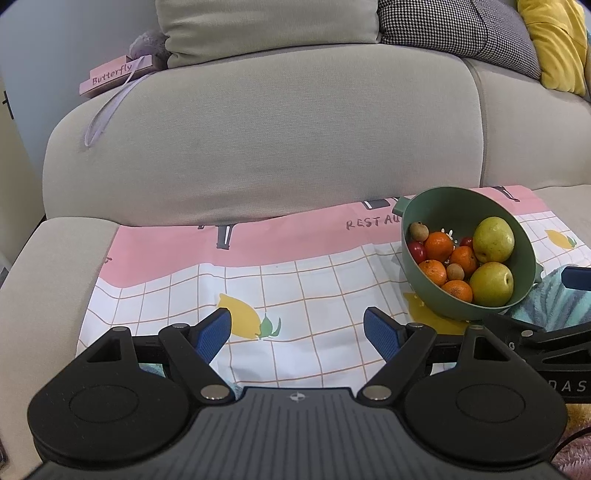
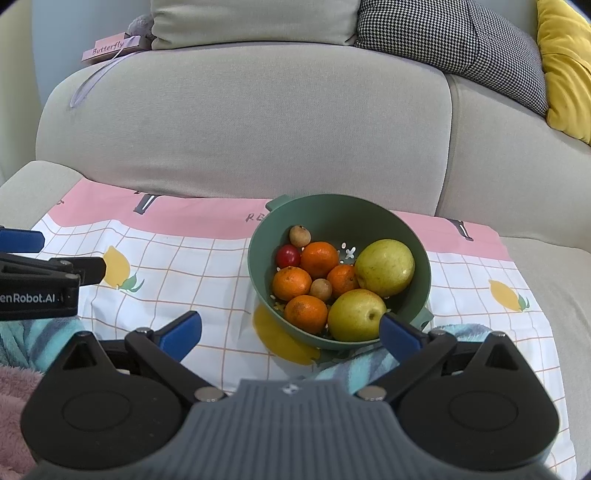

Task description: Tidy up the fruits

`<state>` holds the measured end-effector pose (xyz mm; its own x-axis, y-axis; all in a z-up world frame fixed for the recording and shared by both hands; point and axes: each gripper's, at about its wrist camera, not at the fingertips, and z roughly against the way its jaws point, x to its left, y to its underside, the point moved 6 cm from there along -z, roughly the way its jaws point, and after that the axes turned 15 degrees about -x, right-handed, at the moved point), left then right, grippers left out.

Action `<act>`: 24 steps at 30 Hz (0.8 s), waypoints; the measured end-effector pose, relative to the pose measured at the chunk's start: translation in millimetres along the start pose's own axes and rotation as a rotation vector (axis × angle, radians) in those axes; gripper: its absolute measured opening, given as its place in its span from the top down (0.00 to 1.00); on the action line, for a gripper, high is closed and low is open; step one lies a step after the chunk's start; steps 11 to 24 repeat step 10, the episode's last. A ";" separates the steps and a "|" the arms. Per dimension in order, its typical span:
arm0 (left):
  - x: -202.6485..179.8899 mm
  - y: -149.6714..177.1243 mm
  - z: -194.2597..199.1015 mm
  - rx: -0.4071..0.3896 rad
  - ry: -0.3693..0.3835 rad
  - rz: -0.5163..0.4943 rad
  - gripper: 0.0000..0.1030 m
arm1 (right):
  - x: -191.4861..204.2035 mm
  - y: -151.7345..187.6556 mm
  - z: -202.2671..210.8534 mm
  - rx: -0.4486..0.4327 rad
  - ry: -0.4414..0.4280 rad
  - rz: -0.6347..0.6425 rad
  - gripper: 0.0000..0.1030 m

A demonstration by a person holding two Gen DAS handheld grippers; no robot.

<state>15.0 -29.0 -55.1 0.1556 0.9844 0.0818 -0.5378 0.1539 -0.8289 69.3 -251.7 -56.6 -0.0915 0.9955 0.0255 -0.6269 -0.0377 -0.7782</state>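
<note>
A green colander bowl (image 2: 373, 214) sits on a pink and white checked cloth (image 2: 192, 258) on a sofa seat. It holds two yellow-green pears (image 2: 384, 267), several oranges (image 2: 319, 258), a red cherry tomato (image 2: 288, 256) and small brown fruits (image 2: 299, 235). My right gripper (image 2: 290, 332) is open and empty, just in front of the bowl. My left gripper (image 1: 297, 328) is open and empty over the cloth (image 1: 280, 280), left of the bowl (image 1: 454, 199).
The sofa backrest (image 2: 243, 122) rises right behind the cloth. Cushions (image 2: 454, 33) and a pink "Butterfly" box (image 2: 109, 47) lie on top of it. A striped teal towel (image 2: 37, 332) and pink fluffy fabric (image 2: 14, 398) lie at the near edge.
</note>
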 end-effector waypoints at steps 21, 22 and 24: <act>-1.6 0.3 1.3 -0.018 0.012 -0.002 0.08 | -0.2 -0.1 -0.1 0.000 0.000 0.000 0.04; -1.6 0.3 1.3 -0.018 0.012 -0.002 0.08 | -0.2 -0.1 -0.1 0.000 0.000 0.000 0.04; -1.6 0.3 1.3 -0.018 0.012 -0.002 0.08 | -0.2 -0.1 -0.1 0.000 0.000 0.000 0.04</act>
